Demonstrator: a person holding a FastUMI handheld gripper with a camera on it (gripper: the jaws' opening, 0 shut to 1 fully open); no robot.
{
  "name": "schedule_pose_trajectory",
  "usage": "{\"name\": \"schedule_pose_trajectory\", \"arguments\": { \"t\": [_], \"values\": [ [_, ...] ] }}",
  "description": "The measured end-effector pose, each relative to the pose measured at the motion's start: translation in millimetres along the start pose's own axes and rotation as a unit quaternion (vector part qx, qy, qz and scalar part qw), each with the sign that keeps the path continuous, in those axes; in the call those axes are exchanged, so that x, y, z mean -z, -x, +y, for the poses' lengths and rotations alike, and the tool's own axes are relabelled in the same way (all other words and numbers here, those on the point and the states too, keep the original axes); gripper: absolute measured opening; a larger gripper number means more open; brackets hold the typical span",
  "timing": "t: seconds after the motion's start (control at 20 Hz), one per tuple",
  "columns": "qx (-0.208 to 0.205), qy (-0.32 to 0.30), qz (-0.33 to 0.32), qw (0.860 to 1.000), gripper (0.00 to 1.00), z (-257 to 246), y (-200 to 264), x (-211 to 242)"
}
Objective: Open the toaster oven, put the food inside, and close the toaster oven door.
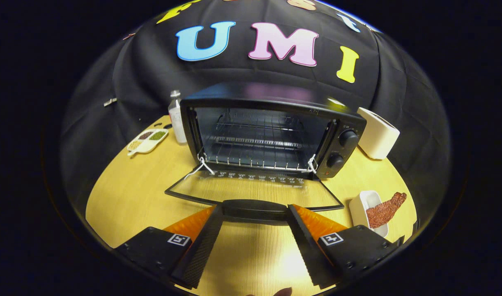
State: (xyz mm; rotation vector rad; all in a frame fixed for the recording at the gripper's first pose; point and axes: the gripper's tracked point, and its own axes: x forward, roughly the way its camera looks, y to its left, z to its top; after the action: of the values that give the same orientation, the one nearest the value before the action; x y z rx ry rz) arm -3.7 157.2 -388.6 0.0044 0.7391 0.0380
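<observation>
The black toaster oven [271, 131] stands at the back of the wooden table with its glass door [251, 190] folded down flat toward me. Its wire rack [255, 144] sits bare inside. The door's black handle [255, 209] lies crosswise right between my fingertips. My gripper [255, 210] is open wide, one finger at each end of the handle, and I cannot tell whether they touch it. A reddish-brown piece of food [385, 209] rests in a small white dish [359, 207] to the right of the door, beside my right finger.
A white box [378, 132] stands right of the oven. A clear bottle [176, 117] and a white divided tray [147, 140] with grains sit to its left. The table [127, 197] shows bare wood left of the door.
</observation>
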Motion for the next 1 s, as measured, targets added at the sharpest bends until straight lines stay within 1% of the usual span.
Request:
{"name": "schedule_pose_trajectory", "arguments": {
  "t": [0.15, 0.3, 0.4, 0.55, 0.8, 1.0],
  "values": [
    [-0.003, -0.002, 0.039, 0.999, 0.99, -4, -3, 23],
    [-0.011, 0.0, 0.041, 0.999, 0.98, -9, 4, 31],
    [-0.018, 0.004, 0.032, 0.999, 0.98, -18, 9, 24],
    [-0.029, -0.013, 0.016, 0.999, 0.98, -32, 23, 9],
    [-0.029, -0.046, -0.022, 0.998, 0.98, -57, 45, -22],
    [-0.024, -0.045, -0.053, 0.997, 0.98, -75, 62, -40]
  ]
}}
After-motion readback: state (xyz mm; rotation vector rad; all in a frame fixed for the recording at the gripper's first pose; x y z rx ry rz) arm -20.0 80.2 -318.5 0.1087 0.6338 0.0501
